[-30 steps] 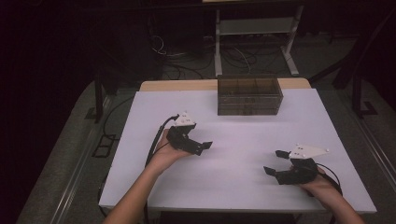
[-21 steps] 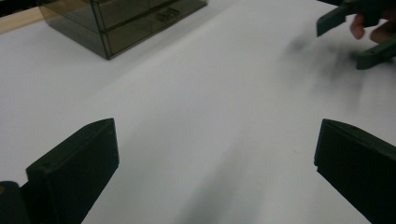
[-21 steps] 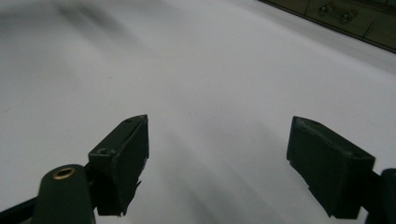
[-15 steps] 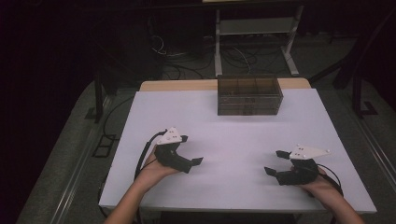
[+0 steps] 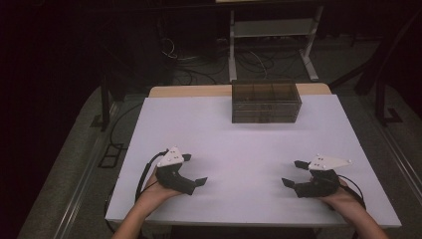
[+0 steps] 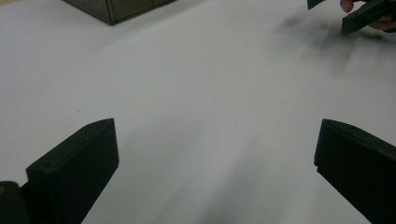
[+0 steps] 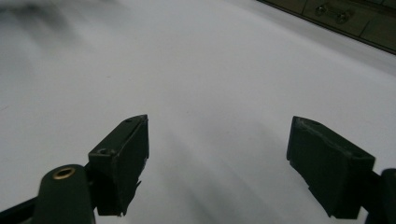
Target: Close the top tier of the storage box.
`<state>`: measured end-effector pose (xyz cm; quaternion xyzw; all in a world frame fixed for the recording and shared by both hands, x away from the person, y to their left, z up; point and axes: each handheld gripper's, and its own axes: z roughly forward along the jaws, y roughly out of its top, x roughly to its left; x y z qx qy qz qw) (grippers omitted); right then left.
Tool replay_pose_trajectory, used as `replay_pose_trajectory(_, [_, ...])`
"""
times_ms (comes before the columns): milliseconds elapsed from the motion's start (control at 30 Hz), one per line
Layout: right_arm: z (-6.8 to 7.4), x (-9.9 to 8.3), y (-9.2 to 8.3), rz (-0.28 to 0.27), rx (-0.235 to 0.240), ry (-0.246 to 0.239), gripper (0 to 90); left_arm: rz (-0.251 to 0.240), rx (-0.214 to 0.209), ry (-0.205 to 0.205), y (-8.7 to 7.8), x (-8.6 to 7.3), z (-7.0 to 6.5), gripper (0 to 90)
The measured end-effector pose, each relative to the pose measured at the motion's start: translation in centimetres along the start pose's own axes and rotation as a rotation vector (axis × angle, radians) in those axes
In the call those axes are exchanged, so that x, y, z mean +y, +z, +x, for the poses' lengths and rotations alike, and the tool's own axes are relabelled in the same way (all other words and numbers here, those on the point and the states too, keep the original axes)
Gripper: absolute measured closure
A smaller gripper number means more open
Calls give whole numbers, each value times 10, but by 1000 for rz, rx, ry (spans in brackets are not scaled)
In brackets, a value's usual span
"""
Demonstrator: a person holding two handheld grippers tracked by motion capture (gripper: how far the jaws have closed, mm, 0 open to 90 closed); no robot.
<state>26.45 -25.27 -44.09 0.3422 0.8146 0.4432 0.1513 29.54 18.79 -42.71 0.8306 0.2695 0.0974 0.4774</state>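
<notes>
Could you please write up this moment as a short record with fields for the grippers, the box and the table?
left gripper: open, jaws spread wide, nothing between them, low over the near left part of the table
right gripper: open, jaws apart, nothing between them, near right part of the table
box: dark see-through box with compartments, at the far edge of the table, apart from both grippers
table: white top, bare between the grippers and the box
contents of box: small metal parts show in the right gripper view; too small to identify
</notes>
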Motion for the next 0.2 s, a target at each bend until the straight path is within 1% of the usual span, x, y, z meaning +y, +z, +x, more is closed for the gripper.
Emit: replay_pose_trajectory(200, [1, 0, 0, 1, -1, -1, 204, 3, 6, 7, 1, 0, 1, 0])
